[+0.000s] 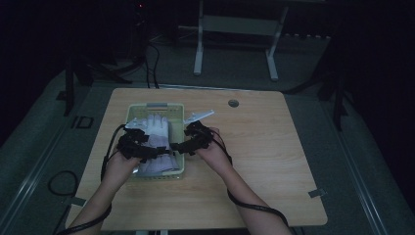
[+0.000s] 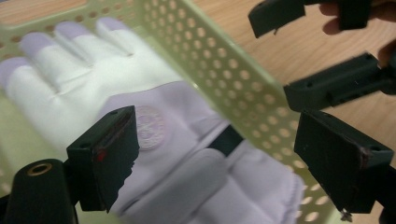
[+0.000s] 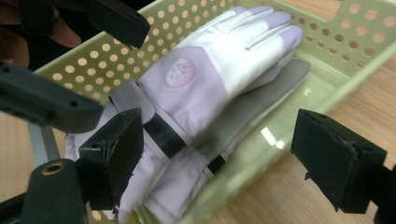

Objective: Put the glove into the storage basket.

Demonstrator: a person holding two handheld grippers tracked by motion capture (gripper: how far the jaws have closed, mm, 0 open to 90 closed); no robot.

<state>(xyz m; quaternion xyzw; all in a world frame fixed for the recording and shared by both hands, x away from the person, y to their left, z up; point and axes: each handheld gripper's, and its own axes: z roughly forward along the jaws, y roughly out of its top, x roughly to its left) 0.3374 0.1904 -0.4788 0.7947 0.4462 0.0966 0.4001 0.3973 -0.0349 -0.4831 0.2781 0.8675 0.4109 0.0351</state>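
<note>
Both grippers, L gripper (image 2: 224, 158) & R gripper (image 3: 224, 158), were wide open, holding nothing. Gloves (image 3: 205, 88) lay stacked in basket (image 3: 327, 70) on bench (image 1: 254, 147), just beneath/ahead of jaws. Placement looked done; only pulling hands away was left.

In the high view the two grippers are covering the cuff end of the white glove (image 1: 155, 131), at about 6 o'clock inside the basket (image 1: 131, 111). In the right gripper view a second glove (image 3: 261, 100) is lying mostly hidden beneath it.
</note>
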